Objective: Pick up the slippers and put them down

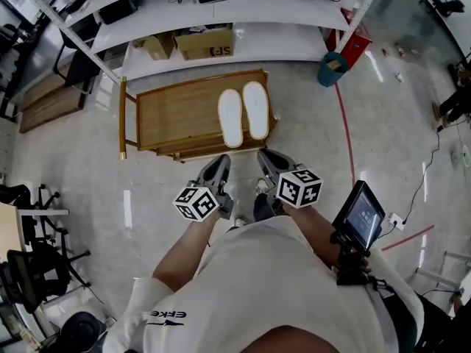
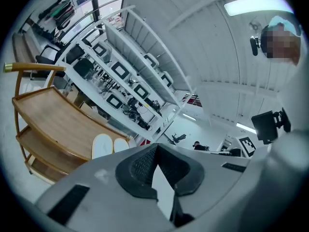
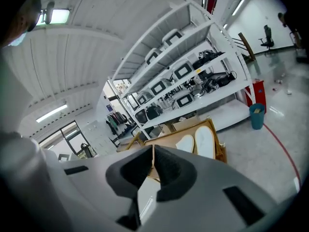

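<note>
Two white slippers (image 1: pixel 230 118) lie side by side, close together, on the top shelf of a low wooden cart (image 1: pixel 176 112), at its right-hand end as seen from the head view. Their long axes run in parallel, almost straight away from the person, so one short end of each faces the jaws and the other faces the white shelving (image 1: pixel 221 28) beyond. Toe and heel cannot be told apart from here. The slippers sit ahead of both grippers and lower than them. The left gripper (image 1: pixel 218 165) is lined up roughly with the left slipper and the right gripper (image 1: pixel 268 157) with the right slipper (image 1: pixel 256 109). Neither hand is clearly nearer to the pair. Both grippers are held close in front of the person's body, well short of the cart's near edge, pointing towards it. In each gripper view the dark jaws are closed on themselves with nothing between them, and the pale ovals of the slippers show small above them. Any grasp would likely mean a reach forward and down, each gripper meeting its own slipper end-on along its length.
</note>
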